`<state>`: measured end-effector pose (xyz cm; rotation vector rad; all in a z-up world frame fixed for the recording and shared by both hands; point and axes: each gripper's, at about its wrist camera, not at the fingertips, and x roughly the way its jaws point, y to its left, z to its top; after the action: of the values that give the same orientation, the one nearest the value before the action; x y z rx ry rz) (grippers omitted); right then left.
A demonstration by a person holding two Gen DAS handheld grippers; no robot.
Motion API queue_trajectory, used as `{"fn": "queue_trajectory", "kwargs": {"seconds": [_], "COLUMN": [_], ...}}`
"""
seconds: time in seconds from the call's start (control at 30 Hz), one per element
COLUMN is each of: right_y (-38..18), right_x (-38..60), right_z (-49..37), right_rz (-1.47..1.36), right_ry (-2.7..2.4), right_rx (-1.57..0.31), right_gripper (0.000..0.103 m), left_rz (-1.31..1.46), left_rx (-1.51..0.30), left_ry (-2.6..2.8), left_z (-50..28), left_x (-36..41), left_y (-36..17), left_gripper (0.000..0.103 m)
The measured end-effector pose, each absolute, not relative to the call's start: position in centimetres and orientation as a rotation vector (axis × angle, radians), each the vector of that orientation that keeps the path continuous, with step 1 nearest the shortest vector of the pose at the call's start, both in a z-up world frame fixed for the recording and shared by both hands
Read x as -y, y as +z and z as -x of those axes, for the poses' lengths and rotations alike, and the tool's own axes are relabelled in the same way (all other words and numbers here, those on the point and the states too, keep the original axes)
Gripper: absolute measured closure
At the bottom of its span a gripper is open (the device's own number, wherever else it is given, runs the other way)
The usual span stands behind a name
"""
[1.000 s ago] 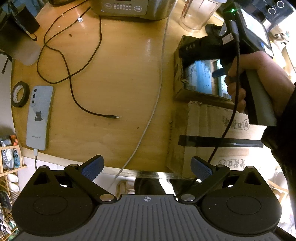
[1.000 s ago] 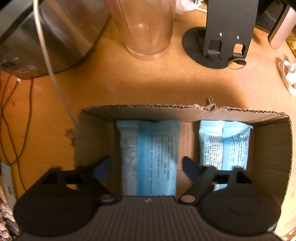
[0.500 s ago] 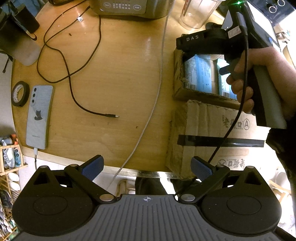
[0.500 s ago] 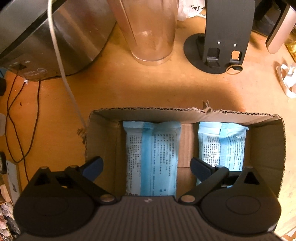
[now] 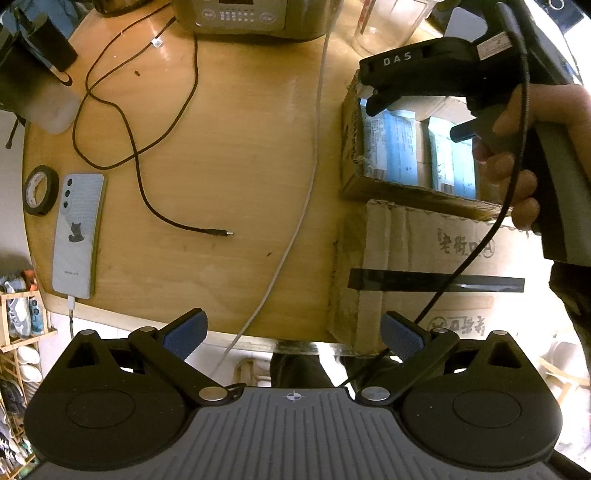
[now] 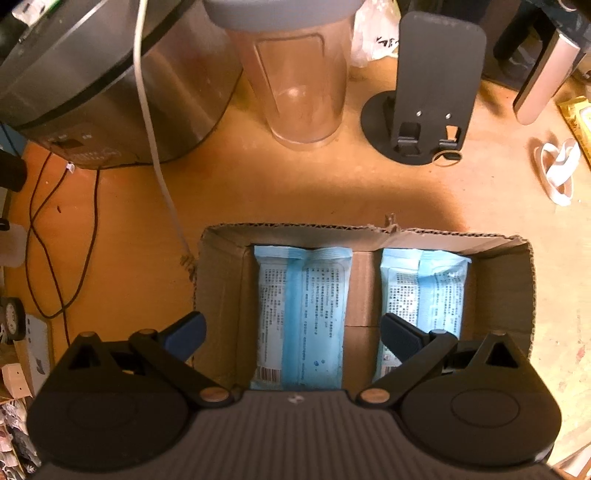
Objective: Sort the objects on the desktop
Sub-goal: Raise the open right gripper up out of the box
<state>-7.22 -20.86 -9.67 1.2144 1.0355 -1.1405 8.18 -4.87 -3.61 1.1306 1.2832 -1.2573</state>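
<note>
Nearest the lens in the right wrist view, the right gripper [image 6: 291, 330] stands released, its jaws spread as wide as they go with nothing between the pads; compared with a second ago it has lifted clear of the cardboard box [image 6: 221, 280], so that more of the box rim and the table [image 6: 258, 192] beyond it now shows. Directly below it lies the left blue packet [image 6: 301, 314], flat on the box floor, and just beside that, with a strip of bare cardboard between, the right blue packet [image 6: 424, 291]. Both packets lie lengthwise and parallel, apart from each other and from the gripper, which I read as the drop-off just completed: the packet is in the box and the hand is backing away. In the left wrist view the left gripper [image 5: 293, 334] is likewise released and empty, and it has kept its place over the near table edge. Farther out on the table, still unsorted, are the phone [image 5: 77, 236] with the tape roll [image 5: 40, 190] just beside it, and the black cable [image 5: 147, 162] looping toward the silver appliance [image 5: 255, 16] at the far side. To my judgement, the box holds two items and the loose things on the left remain; the phone or tape would be the likely next pick, though its plugged-in lead may drag.
</note>
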Motion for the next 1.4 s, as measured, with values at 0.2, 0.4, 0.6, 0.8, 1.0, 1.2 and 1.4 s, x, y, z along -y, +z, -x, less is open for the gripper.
{"fn": "queue_trajectory", "kwargs": {"seconds": [0.2,0.4,0.6,0.8,1.0,1.2,1.4], "right_y": [-8.4,-7.5,-7.1,-6.8,-6.4,-6.5,-6.7], "right_x": [20.9,20.8,20.7,20.6,20.4,20.3,19.8], "right_z": [7.7,8.1,8.8,10.0,11.6,13.4,15.1], "right_rz": [-1.205,-1.197,-1.195,-1.198,-1.197,-1.201,-1.203], "right_ry": [-1.157,-1.177,-1.176,-1.183,-1.199,-1.216,-1.233], "right_rx": [-1.029,-1.037,-1.031,-1.022,-1.016,-1.015,-1.027], "right_gripper": [0.0,0.0,0.0,0.0,0.0,0.0,0.0], "left_rz": [-1.125,-1.121,-1.119,-1.118,-1.116,-1.116,-1.118], "left_rx": [-1.279,-1.273,-1.266,-1.263,-1.262,-1.258,-1.254], "left_ry": [-1.259,-1.263,-1.267,-1.266,-1.261,-1.261,-1.263], "left_z": [-8.0,-7.7,-7.3,-7.0,-6.8,-6.4,-6.0], "left_x": [4.7,4.5,4.2,3.8,3.7,3.5,3.4], "left_y": [-3.4,-3.1,-2.8,-2.6,-2.5,-2.3,-2.2], "left_gripper": [0.0,0.0,0.0,0.0,0.0,0.0,0.0]}}
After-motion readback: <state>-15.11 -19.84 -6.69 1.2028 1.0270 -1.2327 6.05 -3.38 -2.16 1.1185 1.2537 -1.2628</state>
